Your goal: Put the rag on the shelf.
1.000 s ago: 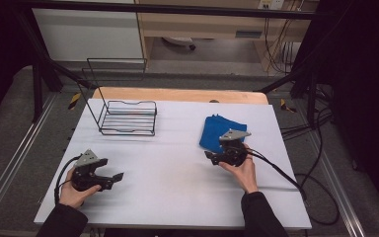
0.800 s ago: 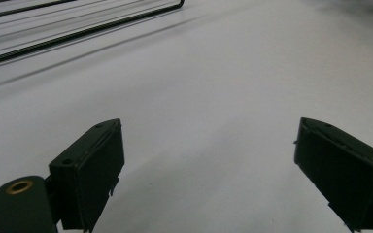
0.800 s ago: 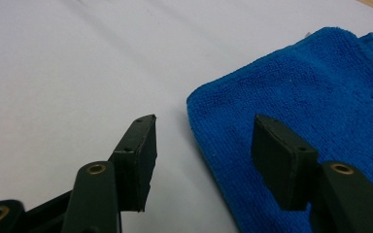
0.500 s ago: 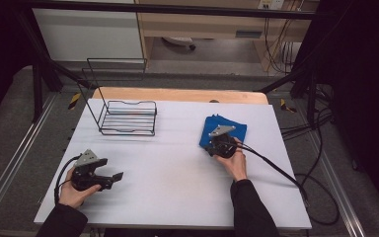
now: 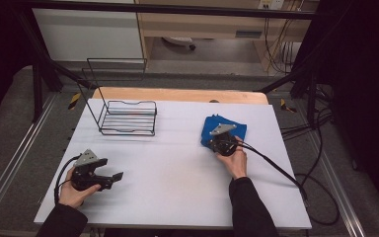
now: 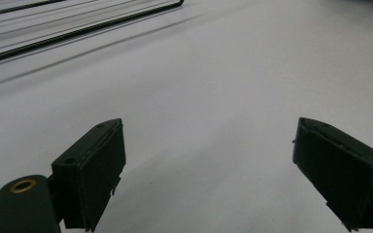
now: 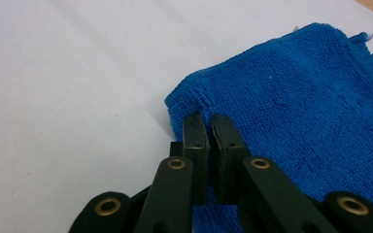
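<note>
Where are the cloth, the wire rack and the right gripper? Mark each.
cloth (image 7: 301, 107), right gripper view, middle of the blue pile.
wire rack (image 5: 128, 118), high view, its slatted base.
right gripper (image 7: 209, 127), right gripper view, between the jaw tips pinching the cloth.

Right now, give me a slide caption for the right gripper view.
Right gripper pinching the near corner of a folded blue towel on the white table.

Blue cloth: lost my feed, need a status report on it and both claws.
Right claw just closed, pinching the blue cloth at its near corner. Left claw open, nothing between its jaws, over the white table. Wire rack well clear, nothing in the way.
</note>
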{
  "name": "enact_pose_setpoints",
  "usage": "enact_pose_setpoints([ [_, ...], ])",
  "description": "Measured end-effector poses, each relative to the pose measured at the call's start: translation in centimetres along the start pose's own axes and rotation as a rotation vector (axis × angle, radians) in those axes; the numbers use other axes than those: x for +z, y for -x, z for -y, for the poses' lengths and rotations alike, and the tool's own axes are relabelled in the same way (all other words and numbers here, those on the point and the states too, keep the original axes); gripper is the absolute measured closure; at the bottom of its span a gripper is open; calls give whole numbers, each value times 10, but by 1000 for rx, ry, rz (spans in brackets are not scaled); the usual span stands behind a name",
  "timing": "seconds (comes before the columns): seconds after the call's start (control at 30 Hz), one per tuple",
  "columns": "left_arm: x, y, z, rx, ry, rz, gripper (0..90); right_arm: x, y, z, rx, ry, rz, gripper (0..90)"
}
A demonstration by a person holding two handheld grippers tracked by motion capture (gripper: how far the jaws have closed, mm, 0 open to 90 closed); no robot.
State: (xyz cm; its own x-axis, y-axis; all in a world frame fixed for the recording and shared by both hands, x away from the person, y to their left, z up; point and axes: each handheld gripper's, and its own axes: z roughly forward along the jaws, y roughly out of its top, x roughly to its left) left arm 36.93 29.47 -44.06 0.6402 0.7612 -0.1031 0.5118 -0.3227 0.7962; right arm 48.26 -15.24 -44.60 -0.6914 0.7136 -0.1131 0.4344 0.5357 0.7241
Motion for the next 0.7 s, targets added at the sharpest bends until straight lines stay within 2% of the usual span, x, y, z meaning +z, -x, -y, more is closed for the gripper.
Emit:
enact_pose_setpoints([
  [0.2,0,0,0,-8,4,-3,121,-17,-4,-5,57,25,-46,875],
  [0.37,0,0,0,-4,1,-4,121,-31,-12,-7,121,43,-112,876],
  [0.43,0,0,0,-5,2,-5,121,-34,-18,-7,137,42,-131,876],
  [0.53,0,0,0,-5,3,-8,122,-36,-32,-12,129,40,-161,876],
  [0.7,-1,-1,-1,-7,8,-12,121,-35,-56,-24,149,80,-234,876],
])
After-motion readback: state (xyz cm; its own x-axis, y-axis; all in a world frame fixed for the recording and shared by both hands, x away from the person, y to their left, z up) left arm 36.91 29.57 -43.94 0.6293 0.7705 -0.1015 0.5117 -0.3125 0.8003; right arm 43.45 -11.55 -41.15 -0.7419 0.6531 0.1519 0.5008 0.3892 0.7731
